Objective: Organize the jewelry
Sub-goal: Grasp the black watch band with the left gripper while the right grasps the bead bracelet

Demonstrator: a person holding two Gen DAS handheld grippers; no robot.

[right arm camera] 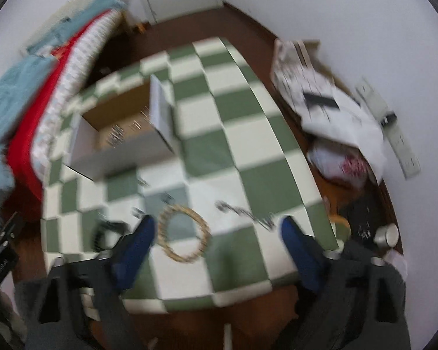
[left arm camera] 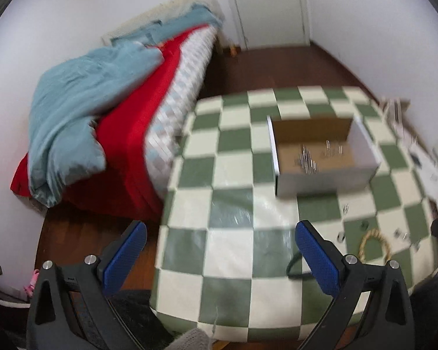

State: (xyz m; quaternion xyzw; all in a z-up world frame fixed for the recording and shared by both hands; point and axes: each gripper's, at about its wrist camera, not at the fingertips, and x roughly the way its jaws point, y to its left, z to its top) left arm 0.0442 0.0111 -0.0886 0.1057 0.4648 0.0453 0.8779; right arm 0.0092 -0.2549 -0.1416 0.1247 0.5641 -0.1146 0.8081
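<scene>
Small silvery jewelry pieces (left arm camera: 308, 160) lie scattered on the brown floor of an open cardboard box (left arm camera: 321, 179), white on the outside, which stands on the green-and-cream checkered tabletop (left arm camera: 233, 248). More small metal pieces (right arm camera: 242, 211) lie loose on the cloth on the near side of the box; they are too blurred to tell apart. A woven straw-coloured ring (right arm camera: 184, 233) lies flat among them, nearer the table's front edge than the box, and a dark loop (right arm camera: 102, 233), perhaps a band or cord, rests just beside the ring on the side away from the loose pieces. The right gripper (right arm camera: 217, 236) hangs over the ring with its blue-padded fingers spread wide and nothing between them; one pad sits just beside the ring's rim. The left gripper (left arm camera: 220, 248) hovers over bare checkered cloth, well in front of the box, also spread wide and empty. Beyond the table from the box, a bed carries a red sheet (left arm camera: 125, 157) and a rumpled pale blue blanket (left arm camera: 73, 110).
</scene>
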